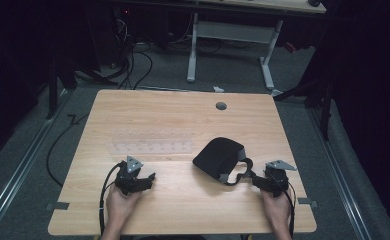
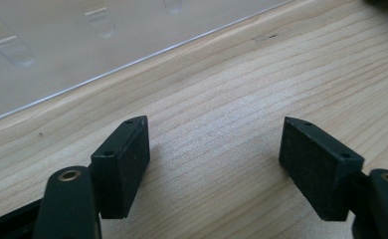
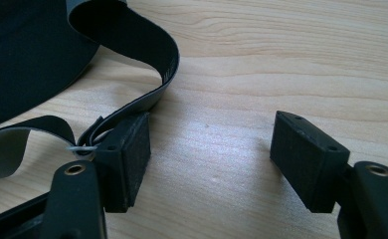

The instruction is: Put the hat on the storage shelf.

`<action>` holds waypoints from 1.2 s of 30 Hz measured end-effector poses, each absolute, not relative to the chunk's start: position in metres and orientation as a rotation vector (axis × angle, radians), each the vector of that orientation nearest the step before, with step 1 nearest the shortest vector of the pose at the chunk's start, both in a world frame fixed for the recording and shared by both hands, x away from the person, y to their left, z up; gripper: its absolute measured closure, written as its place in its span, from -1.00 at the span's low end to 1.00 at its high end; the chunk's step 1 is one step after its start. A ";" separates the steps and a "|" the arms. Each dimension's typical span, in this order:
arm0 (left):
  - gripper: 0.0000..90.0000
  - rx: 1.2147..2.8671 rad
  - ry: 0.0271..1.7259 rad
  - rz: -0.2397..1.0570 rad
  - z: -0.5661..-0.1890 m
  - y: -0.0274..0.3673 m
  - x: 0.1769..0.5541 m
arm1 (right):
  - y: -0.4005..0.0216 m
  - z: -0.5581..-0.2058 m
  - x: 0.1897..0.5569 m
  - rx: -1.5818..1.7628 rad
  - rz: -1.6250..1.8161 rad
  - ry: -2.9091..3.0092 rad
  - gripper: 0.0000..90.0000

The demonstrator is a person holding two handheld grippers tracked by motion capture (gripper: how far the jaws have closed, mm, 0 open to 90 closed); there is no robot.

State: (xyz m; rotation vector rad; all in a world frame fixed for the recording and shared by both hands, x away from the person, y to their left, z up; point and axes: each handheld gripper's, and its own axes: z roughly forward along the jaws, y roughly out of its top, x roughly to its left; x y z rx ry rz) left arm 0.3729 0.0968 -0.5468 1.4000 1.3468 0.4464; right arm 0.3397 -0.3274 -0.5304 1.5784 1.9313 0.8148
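A black sleep mask [image 1: 218, 156] lies on the wooden table [image 1: 183, 210] right of centre, its elastic strap [image 1: 240, 172] looping toward me. My right gripper [image 1: 264, 181] rests low on the table just right of that strap, open with bare wood between its jaws; in the right gripper view [image 3: 209, 149] the strap [image 3: 152, 55] curls past the outside of the left jaw. My left gripper [image 1: 150, 178] sits near the front left, open, with nothing between its jaws [image 2: 214, 149]. A clear plastic sheet [image 1: 150, 142] with small ridges lies just beyond it [image 2: 57, 55].
A round cable hole [image 1: 221, 106] sits near the table's far edge. Beyond the table stand a white desk frame [image 1: 233, 45] and floor cables [image 1: 133, 65]. Bare wood lies between the two grippers and along the front edge.
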 end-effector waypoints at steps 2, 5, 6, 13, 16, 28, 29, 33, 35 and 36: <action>-0.37 1.400 1.347 0.446 -0.547 0.097 0.373 | -0.327 -0.530 0.340 1.578 0.815 1.931 -0.28; -0.37 1.400 1.347 0.447 -0.547 0.097 0.373 | -0.327 -0.530 0.340 1.578 0.815 1.931 -0.28; -0.37 1.401 1.347 0.447 -0.547 0.097 0.373 | -0.327 -0.530 0.340 1.577 0.814 1.932 -0.28; -0.37 1.400 1.348 0.450 -0.547 0.097 0.373 | -0.328 -0.530 0.340 1.574 0.818 1.936 -0.27; -0.37 1.400 1.349 0.451 -0.547 0.096 0.373 | -0.328 -0.530 0.339 1.571 0.817 1.938 -0.25; -0.37 1.399 1.352 0.455 -0.547 0.096 0.373 | -0.331 -0.529 0.337 1.570 0.865 1.967 -0.22; -0.37 1.399 1.352 0.455 -0.547 0.096 0.373 | -0.332 -0.528 0.336 1.574 0.868 1.968 -0.22; -0.37 1.399 1.353 0.456 -0.547 0.096 0.373 | -0.334 -0.525 0.329 1.570 0.907 1.968 -0.19; -0.37 1.398 1.353 0.457 -0.547 0.096 0.373 | -0.336 -0.523 0.327 1.568 0.945 1.964 -0.18; -0.37 1.398 1.353 0.457 -0.547 0.096 0.373 | -0.336 -0.522 0.326 1.573 0.953 1.964 -0.18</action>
